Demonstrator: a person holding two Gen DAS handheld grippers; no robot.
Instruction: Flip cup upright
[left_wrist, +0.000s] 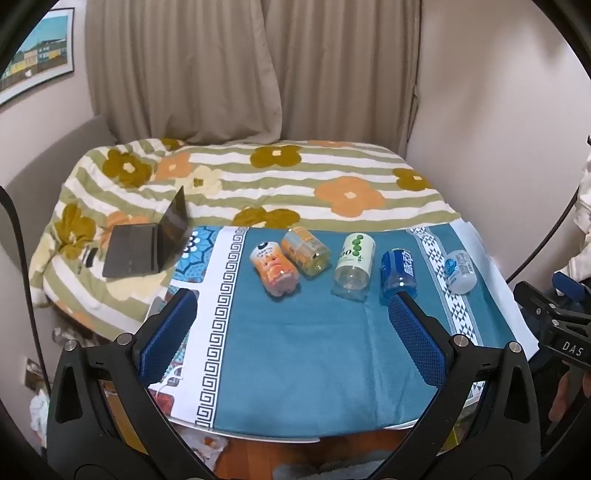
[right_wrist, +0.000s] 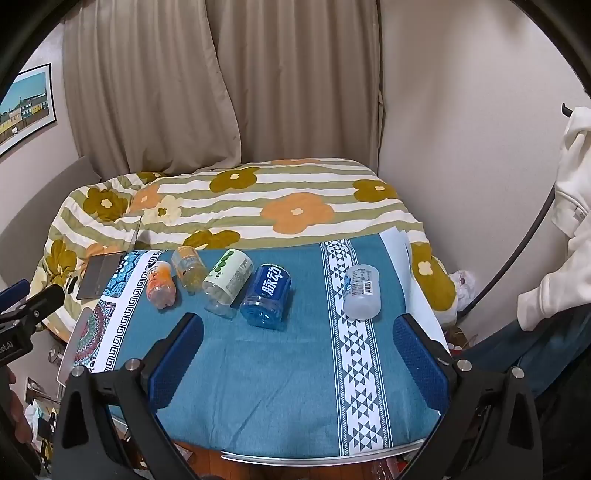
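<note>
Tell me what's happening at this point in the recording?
A person holds a gripper in each hand over a table covered with a teal cloth. Five cut-bottle cups lie on their sides in a row: orange cup, yellow cup, green-dotted cup, blue cup and clear white cup. The left gripper and right gripper both hover open, fingers empty. No cup has been flipped upright yet.
</note>
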